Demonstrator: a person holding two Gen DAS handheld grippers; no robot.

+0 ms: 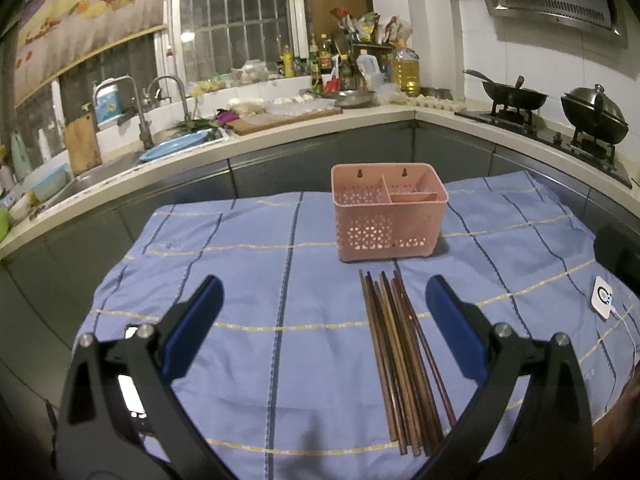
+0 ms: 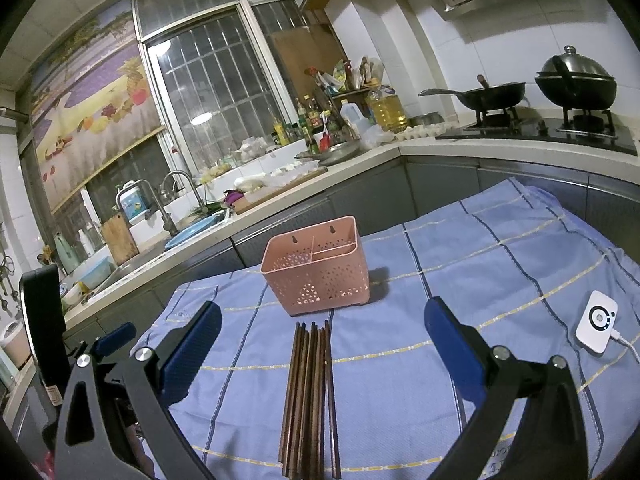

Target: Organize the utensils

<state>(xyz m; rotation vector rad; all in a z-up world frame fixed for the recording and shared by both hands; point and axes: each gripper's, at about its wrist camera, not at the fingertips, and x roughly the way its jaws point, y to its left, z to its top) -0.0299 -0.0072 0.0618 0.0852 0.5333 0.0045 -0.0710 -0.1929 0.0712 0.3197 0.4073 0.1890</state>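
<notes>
A pink perforated utensil holder (image 1: 389,218) stands upright and empty on the blue checked cloth (image 1: 248,272), with a divider inside. Several brown wooden chopsticks (image 1: 404,356) lie side by side on the cloth just in front of it. My left gripper (image 1: 322,300) is open and empty, held above the cloth with the chopsticks near its right finger. In the right wrist view the holder (image 2: 318,266) is straight ahead and the chopsticks (image 2: 310,396) lie between the fingers of my right gripper (image 2: 322,328), which is open and empty above them.
A white puck-shaped device with a cable (image 2: 597,322) lies on the cloth at the right. Behind the table runs an L-shaped counter with a sink (image 1: 120,164), bottles (image 1: 332,64), a cutting board and a stove with two woks (image 2: 576,80). The left gripper's body (image 2: 42,328) shows at left.
</notes>
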